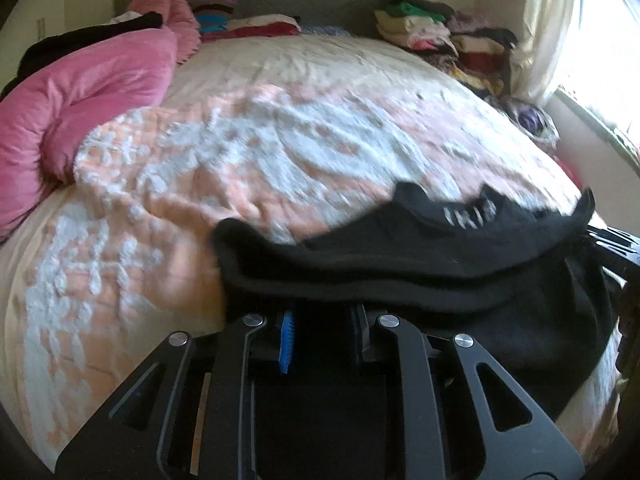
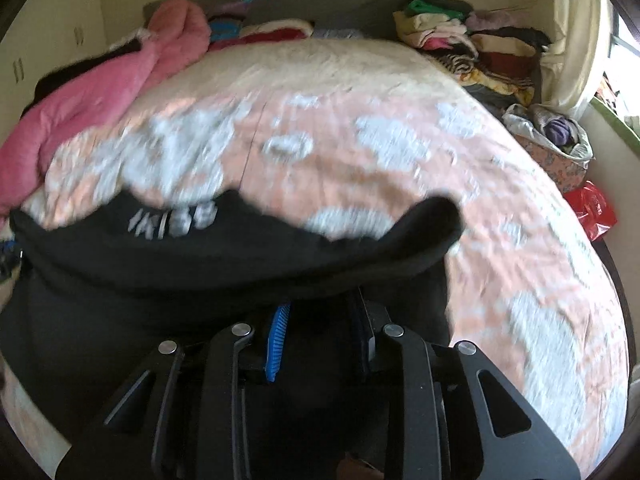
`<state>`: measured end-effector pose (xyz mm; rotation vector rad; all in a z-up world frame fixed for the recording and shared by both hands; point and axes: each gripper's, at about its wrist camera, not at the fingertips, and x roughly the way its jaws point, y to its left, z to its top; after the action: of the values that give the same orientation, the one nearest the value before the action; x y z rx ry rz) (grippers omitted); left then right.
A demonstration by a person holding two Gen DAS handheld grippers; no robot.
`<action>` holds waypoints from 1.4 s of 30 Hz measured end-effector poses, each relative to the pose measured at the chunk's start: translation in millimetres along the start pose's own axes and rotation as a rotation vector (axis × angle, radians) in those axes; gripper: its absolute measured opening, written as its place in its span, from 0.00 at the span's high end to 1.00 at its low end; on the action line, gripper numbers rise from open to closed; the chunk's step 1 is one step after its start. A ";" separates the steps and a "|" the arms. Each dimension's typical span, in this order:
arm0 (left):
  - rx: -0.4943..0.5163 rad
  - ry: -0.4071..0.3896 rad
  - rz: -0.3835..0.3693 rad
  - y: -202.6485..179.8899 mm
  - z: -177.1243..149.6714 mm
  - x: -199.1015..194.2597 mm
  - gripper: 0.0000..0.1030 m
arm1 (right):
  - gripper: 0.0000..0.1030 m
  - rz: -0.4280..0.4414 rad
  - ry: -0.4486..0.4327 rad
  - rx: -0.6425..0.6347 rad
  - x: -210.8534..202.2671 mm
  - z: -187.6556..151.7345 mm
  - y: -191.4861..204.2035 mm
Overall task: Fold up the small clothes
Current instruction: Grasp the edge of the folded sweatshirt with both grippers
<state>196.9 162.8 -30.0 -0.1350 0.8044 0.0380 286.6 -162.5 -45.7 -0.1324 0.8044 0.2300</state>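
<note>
**Fingertips buried, print unreadable**

On both wrist views I lose the tips of the tongs under the black garment (image 1: 400, 264), so I can't see how the fabric sits between them. The white lettering (image 2: 172, 222) on it is smeared past reading. The bedspread (image 1: 240, 152) pattern is blurred. I can't tell apart the items in the clothes pile (image 2: 472, 40) by the headboard.

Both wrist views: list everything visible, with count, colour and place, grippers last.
black garment: one, black with pale lettering, stretched between both grippers over the near bed edge
bedspread: one, peach and white, covering the bed
pink quilt: one, bunched far left
folded clothes pile: one, mixed colours, far right corner
red bag: one, beside the bed, right
curtain: one, cream, at the window
left gripper: shut on black garment
right gripper: shut on black garment
</note>
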 end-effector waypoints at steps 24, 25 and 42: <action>-0.096 0.021 -0.035 34.9 4.4 11.8 0.93 | 0.92 -0.040 0.057 0.009 25.4 7.7 -41.3; -0.093 0.009 -0.038 34.7 5.7 8.3 0.94 | 0.92 -0.034 0.043 0.015 21.4 8.4 -41.0; -0.142 0.010 -0.047 46.4 2.9 11.7 0.90 | 0.92 0.020 -0.018 0.290 18.0 1.2 -87.7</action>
<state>203.1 209.0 -41.3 -0.2885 0.8083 0.0501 321.8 -244.3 -55.3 0.1501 0.8133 0.1312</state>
